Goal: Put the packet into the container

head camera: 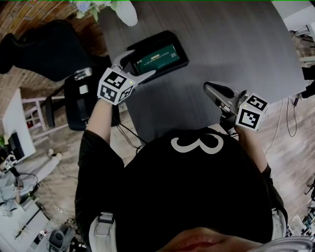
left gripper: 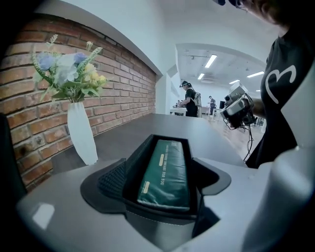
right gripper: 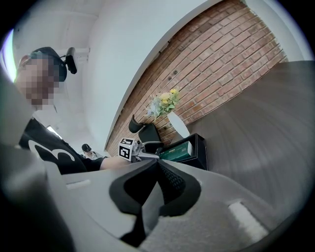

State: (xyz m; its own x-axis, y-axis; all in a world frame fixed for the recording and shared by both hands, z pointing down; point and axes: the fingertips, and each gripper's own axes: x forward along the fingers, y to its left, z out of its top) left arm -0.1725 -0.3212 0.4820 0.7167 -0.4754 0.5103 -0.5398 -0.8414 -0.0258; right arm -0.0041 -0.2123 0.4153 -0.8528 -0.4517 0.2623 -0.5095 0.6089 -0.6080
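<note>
The green packet lies flat inside the black rectangular container at the near left of the grey table. My left gripper stands open at the container's near end, one jaw on each side of it, and its pads press on nothing. In the left gripper view the packet fills the container between the spread black pads. My right gripper hovers at the table's near edge, shut and empty. In the right gripper view its pads meet, with the container far beyond them.
A white vase of flowers stands just behind the container, by the brick wall. A black chair sits left of the table. The table's near edge runs by my right hand. People stand far off in the room.
</note>
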